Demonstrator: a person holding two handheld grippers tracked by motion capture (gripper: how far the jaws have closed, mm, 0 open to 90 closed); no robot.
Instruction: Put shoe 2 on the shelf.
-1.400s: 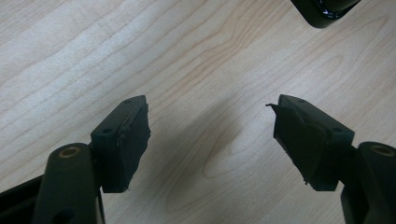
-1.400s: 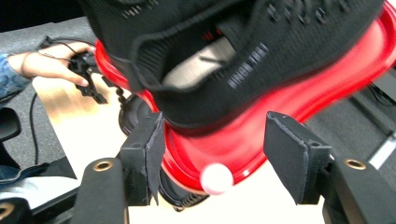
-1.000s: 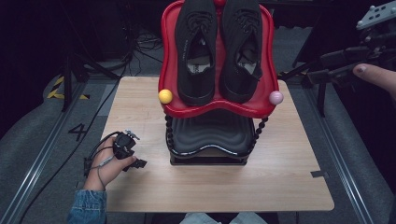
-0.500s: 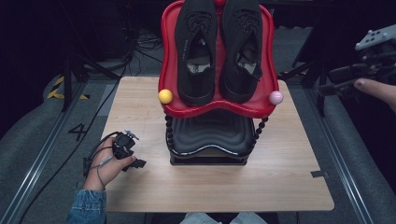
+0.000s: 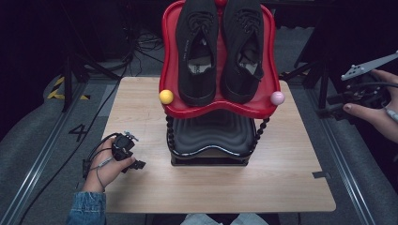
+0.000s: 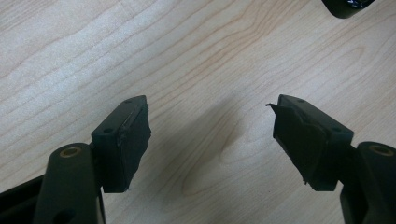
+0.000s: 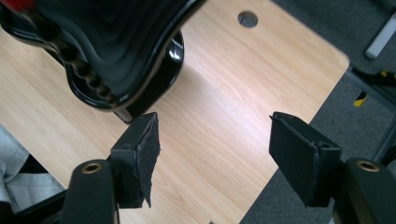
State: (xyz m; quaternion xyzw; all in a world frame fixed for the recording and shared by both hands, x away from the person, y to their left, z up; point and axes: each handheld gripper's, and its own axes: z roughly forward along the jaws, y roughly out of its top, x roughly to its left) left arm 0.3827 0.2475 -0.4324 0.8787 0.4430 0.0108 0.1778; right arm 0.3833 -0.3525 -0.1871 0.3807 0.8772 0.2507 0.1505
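Note:
Two black lace-up shoes, one [image 5: 197, 51] beside the other [image 5: 245, 47], lie side by side on the red top shelf [image 5: 216, 108] of a rack. A yellow ball [image 5: 166, 96] and a pink ball [image 5: 277, 98] cap its front corners. My left gripper [image 5: 135, 163] rests low over the table's left part, open, with bare wood between its jaws [image 6: 210, 109]. My right gripper [image 5: 327, 106] hangs off the table's right edge, beyond the rack. Its jaws [image 7: 212, 123] have just been opening and stand open with nothing between them.
The rack's black ribbed lower shelf [image 5: 211, 136] stands mid-table on beaded posts; its rim [image 7: 140, 60] lies ahead-left in the right gripper view. The wooden table [image 5: 281, 183] has a round hole [image 7: 247, 18] near a corner. Stands and cables crowd the dark floor behind.
The right hand has come down and nearer with its gripper, beside the table's right edge. The left hand and the shoes have stayed put.

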